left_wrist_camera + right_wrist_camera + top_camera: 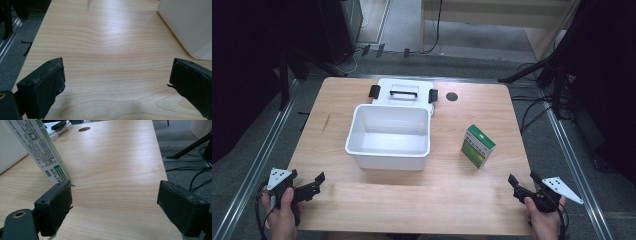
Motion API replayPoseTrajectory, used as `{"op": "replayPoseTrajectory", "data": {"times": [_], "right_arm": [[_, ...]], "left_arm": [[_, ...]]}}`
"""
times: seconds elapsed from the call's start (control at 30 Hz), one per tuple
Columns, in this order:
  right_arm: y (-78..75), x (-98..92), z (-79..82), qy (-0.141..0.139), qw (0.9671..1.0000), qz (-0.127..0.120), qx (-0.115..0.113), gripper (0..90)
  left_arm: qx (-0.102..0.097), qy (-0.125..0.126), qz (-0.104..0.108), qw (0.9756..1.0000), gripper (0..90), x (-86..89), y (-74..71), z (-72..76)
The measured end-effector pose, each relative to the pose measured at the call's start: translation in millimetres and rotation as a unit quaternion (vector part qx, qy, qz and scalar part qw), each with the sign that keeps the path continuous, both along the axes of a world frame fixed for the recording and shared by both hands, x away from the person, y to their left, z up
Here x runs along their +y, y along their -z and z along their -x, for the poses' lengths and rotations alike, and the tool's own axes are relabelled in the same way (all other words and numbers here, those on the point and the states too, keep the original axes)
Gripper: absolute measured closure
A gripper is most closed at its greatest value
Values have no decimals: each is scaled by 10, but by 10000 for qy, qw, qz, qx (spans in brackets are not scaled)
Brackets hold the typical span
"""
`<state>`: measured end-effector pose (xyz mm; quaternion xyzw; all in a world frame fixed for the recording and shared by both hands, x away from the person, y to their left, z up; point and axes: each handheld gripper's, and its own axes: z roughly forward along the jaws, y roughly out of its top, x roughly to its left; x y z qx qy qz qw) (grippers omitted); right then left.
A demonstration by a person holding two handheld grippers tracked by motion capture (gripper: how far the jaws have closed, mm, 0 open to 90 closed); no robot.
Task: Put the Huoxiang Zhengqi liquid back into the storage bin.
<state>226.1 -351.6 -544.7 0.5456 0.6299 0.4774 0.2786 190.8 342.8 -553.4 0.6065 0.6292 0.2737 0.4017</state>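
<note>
An open white plastic box [389, 135] stands mid-table, its lid [403, 92] with a black handle and black latches lying flat behind it. A green and white carton [478, 145] stands to the box's right; in the right gripper view the carton [41, 150] rises just beyond the left jaw. My left gripper [307, 186] is held at the table's front left corner, jaws wide apart over bare wood [117, 75]. My right gripper [523, 184] sits at the front right corner, open too [115, 207], nothing between its jaws.
The wooden table [362, 200] has a dark round hole [452, 96] near its back edge. A corner of the white box [190, 27] shows at the upper right of the left gripper view. Metal rails, tripod legs and cables [537, 110] surround the table on the floor.
</note>
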Motion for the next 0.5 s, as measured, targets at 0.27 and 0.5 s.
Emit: {"op": "replayPoseTrajectory", "data": {"times": [0.27, 0.5], "right_arm": [[6, 21, -13, -77, 9999, 85, 70, 127], [6, 80, -22, -214, 9990, 348, 185, 128]], "left_arm": [[-9, 14, -7, 10000, 11, -2, -1, 3], [20, 28, -33, 10000, 11, -4, 0, -1]]}}
